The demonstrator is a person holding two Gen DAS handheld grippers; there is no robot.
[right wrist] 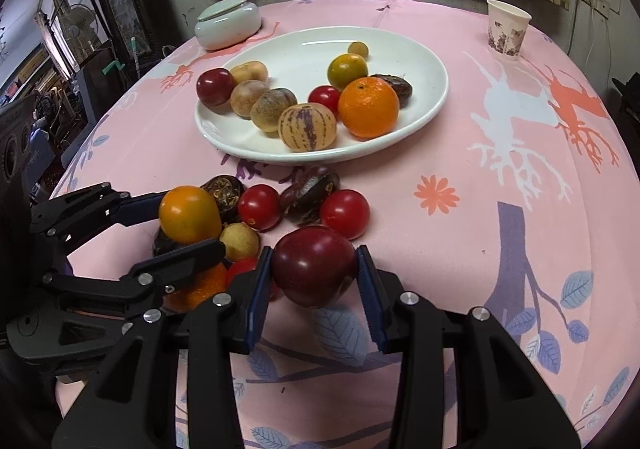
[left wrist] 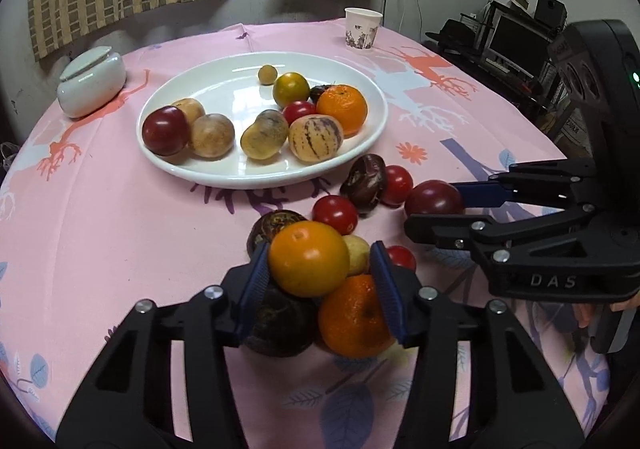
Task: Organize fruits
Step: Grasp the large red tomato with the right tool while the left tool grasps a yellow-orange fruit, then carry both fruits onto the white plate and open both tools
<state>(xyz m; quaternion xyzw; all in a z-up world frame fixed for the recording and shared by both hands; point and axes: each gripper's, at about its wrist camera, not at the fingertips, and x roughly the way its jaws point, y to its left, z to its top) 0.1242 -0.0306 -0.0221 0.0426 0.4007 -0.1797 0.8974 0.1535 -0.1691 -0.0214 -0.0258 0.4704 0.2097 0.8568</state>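
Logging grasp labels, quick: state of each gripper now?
Left gripper: shut on the round yellow-orange citrus fruit.
Right gripper: shut on the glossy dark red plum.

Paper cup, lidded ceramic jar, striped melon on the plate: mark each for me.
Paper cup point(right wrist: 507, 35), right wrist view, on its patterned side.
Lidded ceramic jar point(left wrist: 91, 83), left wrist view, on its body.
Striped melon point(right wrist: 307, 127), right wrist view, on its front face.

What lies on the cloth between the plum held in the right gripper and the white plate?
In the right wrist view, a red tomato and a dark wrinkled fruit lie between the plum and the white plate.
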